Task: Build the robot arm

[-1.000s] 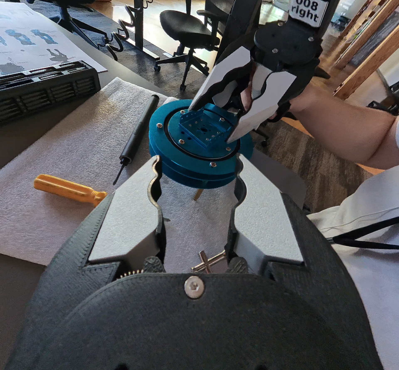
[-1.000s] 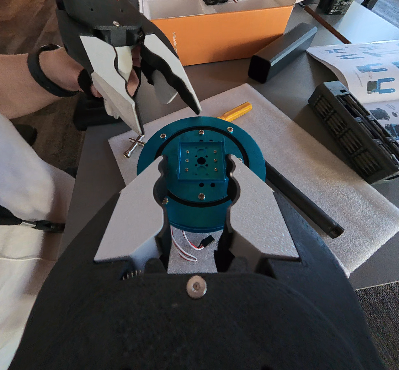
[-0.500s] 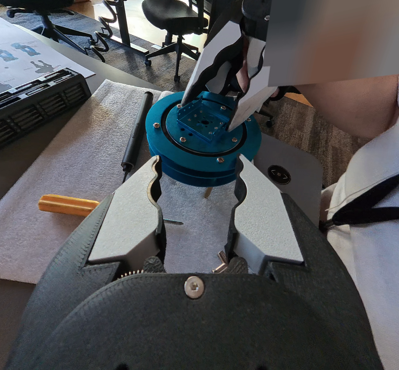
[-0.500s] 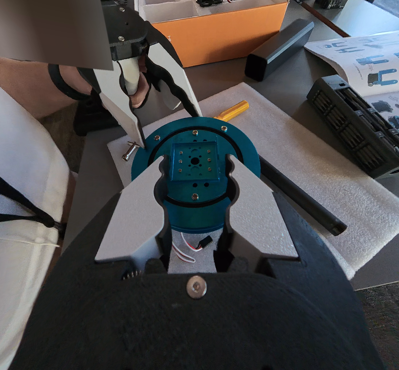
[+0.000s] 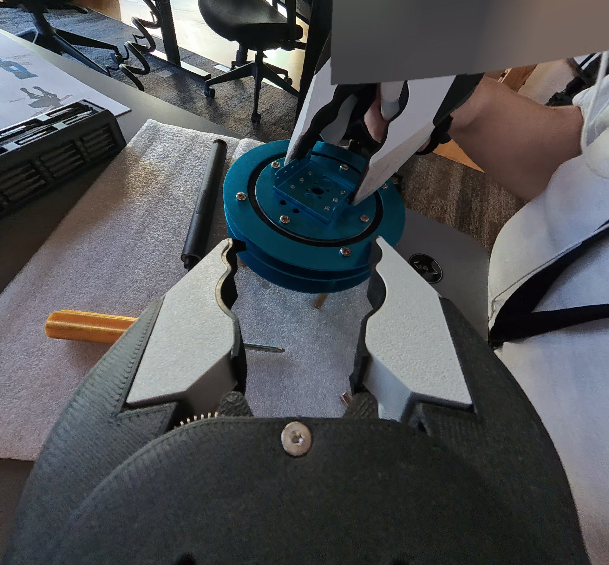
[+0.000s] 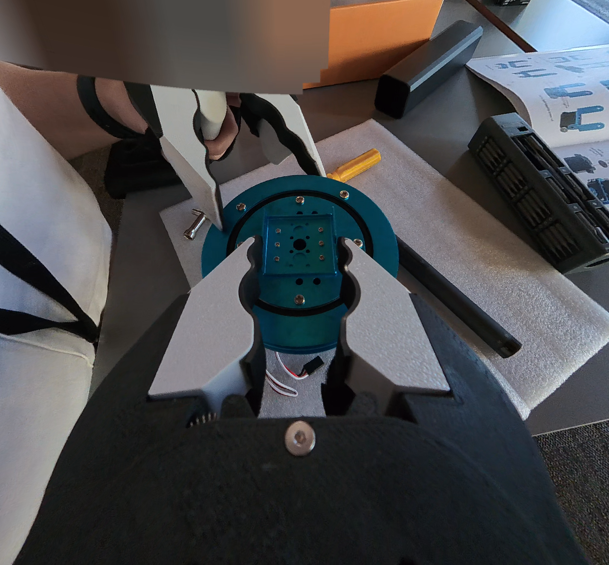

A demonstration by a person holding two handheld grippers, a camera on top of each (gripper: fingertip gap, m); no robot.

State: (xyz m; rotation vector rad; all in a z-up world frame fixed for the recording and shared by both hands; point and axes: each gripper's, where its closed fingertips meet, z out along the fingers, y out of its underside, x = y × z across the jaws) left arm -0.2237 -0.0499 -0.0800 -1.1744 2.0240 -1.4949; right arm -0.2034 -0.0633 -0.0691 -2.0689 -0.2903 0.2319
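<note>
Bright daylight from windows behind, sunlit floor (image 5: 204, 32) glaring, soft shadows on the foam mat (image 6: 461, 252), sharp centre, strong wide-angle bending at edges, slight blur there

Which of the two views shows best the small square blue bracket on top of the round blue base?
The right wrist view: it looks almost straight down on the square bracket, so its hole pattern is clear between the right gripper fingers. The left wrist view shows the bracket obliquely, with the right gripper's fingertips at two of its sides, on the round blue base.

Blue disc (image 6: 379, 236), orange box (image 6: 379, 28), yellow handle (image 5: 89, 326).
</note>
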